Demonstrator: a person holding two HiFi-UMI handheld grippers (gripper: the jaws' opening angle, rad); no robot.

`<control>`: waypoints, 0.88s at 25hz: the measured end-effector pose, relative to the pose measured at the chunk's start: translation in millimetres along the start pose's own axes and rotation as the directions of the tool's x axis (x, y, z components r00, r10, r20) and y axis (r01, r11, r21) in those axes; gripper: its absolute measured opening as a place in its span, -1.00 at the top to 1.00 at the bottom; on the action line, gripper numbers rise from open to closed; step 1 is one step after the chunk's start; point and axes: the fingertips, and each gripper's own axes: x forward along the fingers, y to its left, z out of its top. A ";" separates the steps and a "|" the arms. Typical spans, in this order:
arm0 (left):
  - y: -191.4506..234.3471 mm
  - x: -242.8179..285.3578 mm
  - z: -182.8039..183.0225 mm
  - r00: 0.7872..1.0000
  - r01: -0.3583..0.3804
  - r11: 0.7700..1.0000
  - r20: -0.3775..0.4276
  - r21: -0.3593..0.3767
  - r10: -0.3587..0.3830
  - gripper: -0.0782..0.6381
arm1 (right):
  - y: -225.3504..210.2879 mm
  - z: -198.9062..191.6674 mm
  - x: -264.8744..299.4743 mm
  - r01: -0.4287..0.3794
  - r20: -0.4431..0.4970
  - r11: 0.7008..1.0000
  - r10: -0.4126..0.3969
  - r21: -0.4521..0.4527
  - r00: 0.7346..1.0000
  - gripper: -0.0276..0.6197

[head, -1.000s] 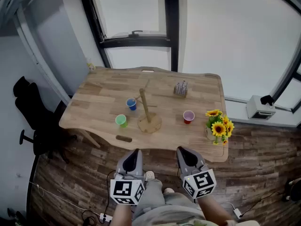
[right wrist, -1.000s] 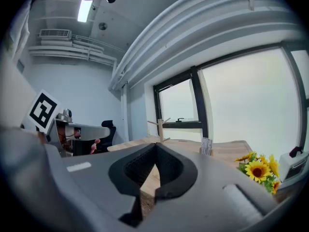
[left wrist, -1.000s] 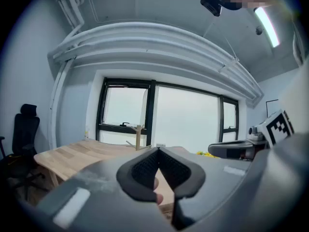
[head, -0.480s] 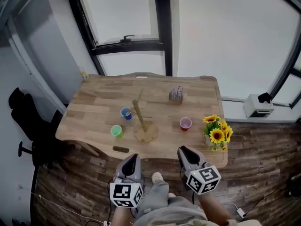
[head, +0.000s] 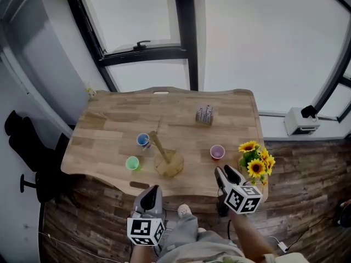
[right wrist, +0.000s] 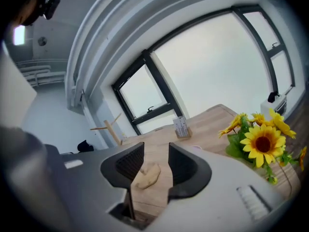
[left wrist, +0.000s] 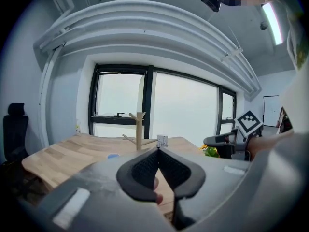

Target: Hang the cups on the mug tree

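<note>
Just ahead of the right claw, whose jaws have just been opening with nothing gripped between them, the pink cup stands on the counter, right of the mug tree; the left claw, closed on nothing, lies farther away.

We see flat, pale daylight from the tall black-framed windows, blown out to blank white. The light wooden table is evenly lit, casting soft shadow on the dark plank floor. Both gripper views bow at their edges inside black corners; the grey left gripper looms blurred, and a long ceiling lamp glares.
</note>
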 end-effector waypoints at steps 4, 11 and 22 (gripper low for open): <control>16.6 16.6 -4.9 1.000 -0.008 1.000 -0.027 -0.008 0.008 0.78 | -27.3 -6.7 26.0 0.045 -0.026 0.992 -0.042 0.118 0.999 0.46; 45.6 40.1 -9.7 0.998 -0.029 0.999 -0.057 -0.028 0.028 0.78 | -71.2 -23.6 62.6 0.134 -0.080 0.950 -0.116 0.282 0.990 0.46; 79.3 67.4 -23.6 0.993 -0.043 0.998 -0.115 -0.037 0.039 0.78 | -129.1 -57.7 105.3 0.296 -0.171 0.843 -0.244 0.450 0.955 0.46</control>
